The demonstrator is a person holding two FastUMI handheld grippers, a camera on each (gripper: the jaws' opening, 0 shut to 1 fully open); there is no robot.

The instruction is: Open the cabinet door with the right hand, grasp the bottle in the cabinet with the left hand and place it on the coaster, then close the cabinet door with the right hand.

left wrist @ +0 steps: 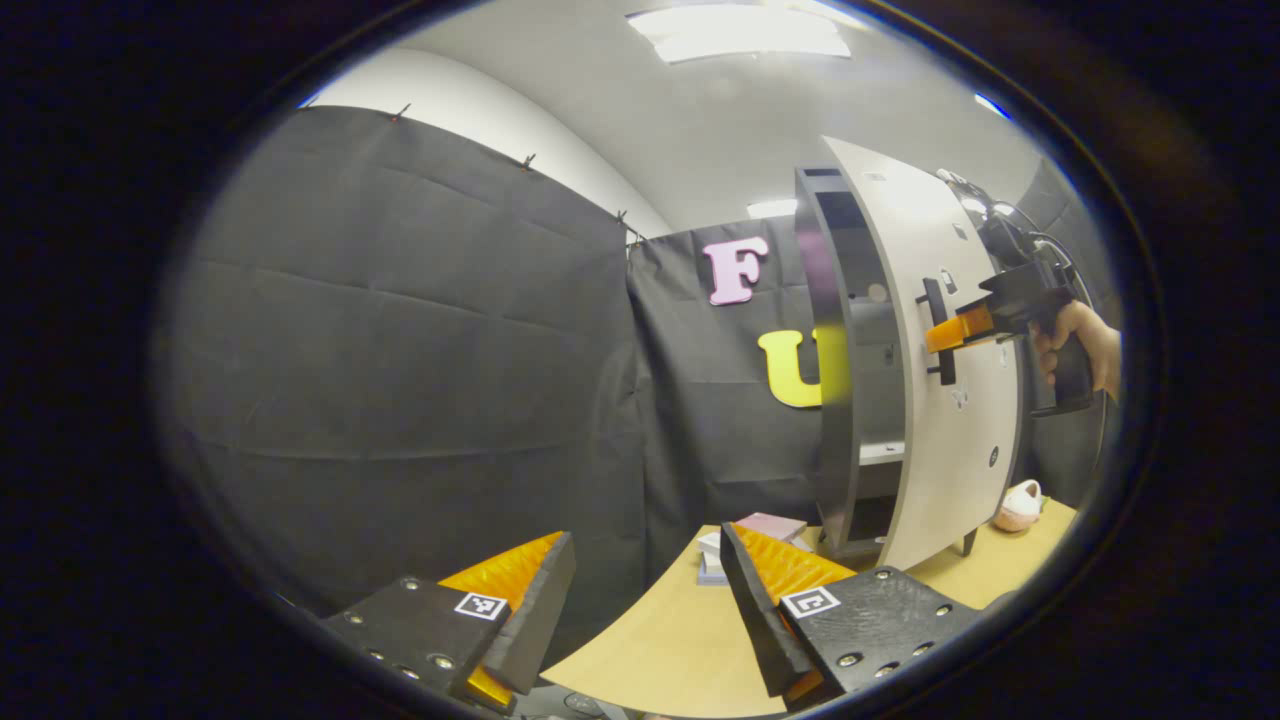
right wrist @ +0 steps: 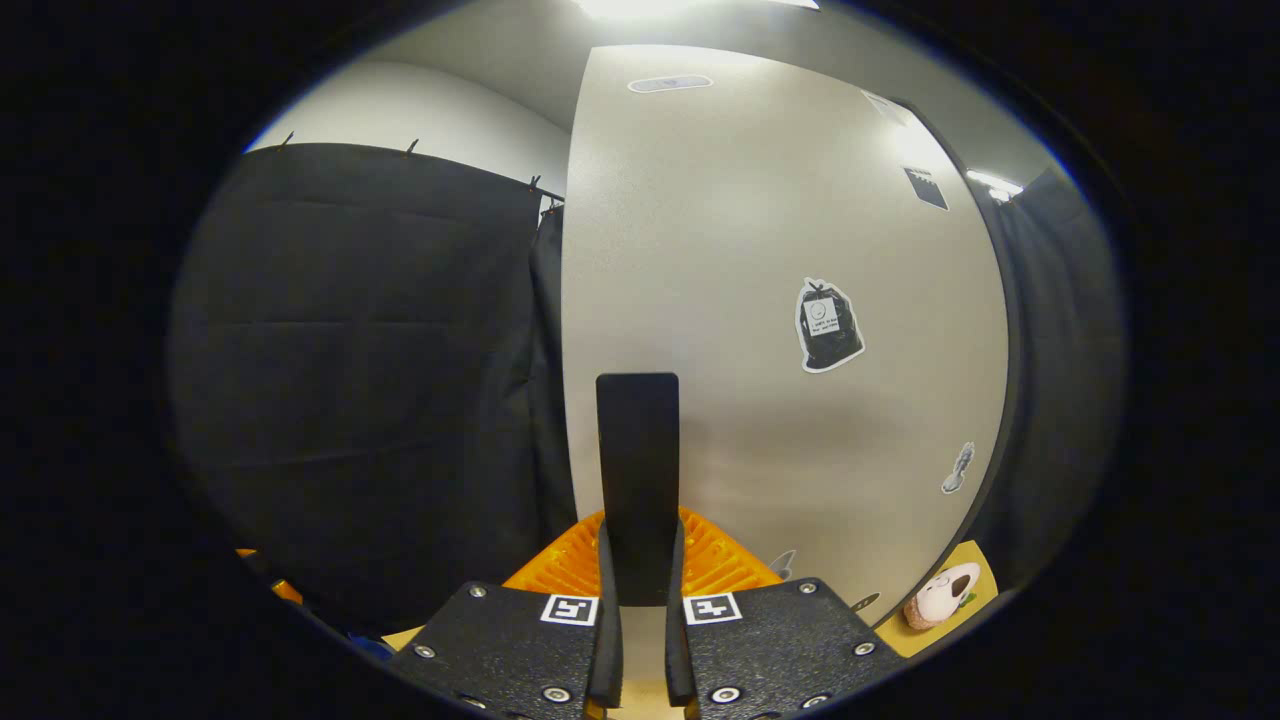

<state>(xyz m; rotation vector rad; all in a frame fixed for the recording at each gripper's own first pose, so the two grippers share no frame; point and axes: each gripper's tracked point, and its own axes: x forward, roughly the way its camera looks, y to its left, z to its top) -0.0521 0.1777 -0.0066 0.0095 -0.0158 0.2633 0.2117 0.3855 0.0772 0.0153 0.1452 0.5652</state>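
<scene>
While right claw (right wrist: 640, 640) clamps door handle (right wrist: 637, 470), left claw (left wrist: 640, 610) agape, raised

Black cloth (left wrist: 400, 330) hangs pinned ahead of the tongs, a pale wall (left wrist: 500, 120) curving above it under a bright ceiling light (left wrist: 740, 30), while a light wooden table (left wrist: 680, 630) spreads just below the fingers' reach.

The cabinet door (right wrist: 780, 300) is pale grey with a black handle (right wrist: 637, 480) and small black-and-white stickers (right wrist: 828, 325); the cabinet frame (left wrist: 828, 330) is dark grey. The table (left wrist: 680, 630) is light tan wood, carrying a pink-and-white toy (left wrist: 1020, 505) and a pink-topped stack of coasters (left wrist: 765, 527).
</scene>
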